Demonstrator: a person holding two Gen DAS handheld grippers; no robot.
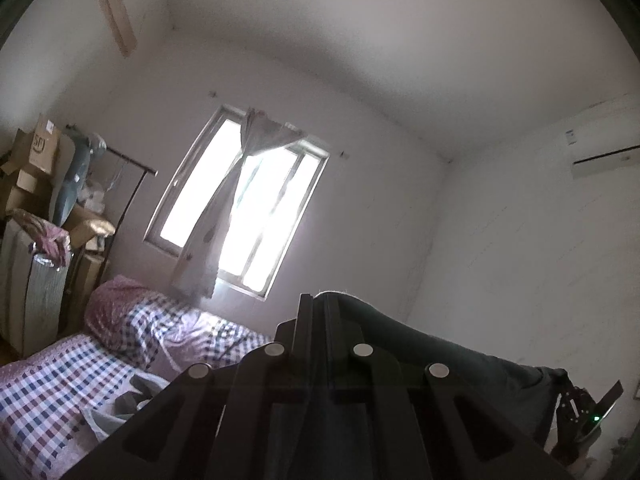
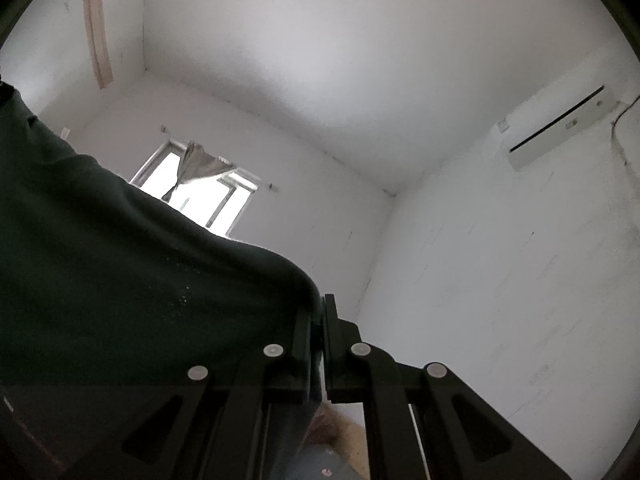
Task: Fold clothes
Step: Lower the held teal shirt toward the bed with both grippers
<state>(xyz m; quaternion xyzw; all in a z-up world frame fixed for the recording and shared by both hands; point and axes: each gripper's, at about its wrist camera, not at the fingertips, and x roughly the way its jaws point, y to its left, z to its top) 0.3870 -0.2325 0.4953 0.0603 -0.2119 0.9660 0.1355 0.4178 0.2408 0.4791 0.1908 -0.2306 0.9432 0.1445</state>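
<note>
Dark green knit cloth (image 2: 132, 264) hangs stretched between our two grippers — our left gripper (image 1: 318, 308) is clamped on one edge, our right gripper (image 2: 320, 312) on the other. From the right wrist it fills the view toward nine o'clock. Below the left gripper, at eight o'clock, lies the checked pink-and-blue bed (image 1: 52, 384) — the bright window (image 1: 240, 200) sits at eleven.
</note>
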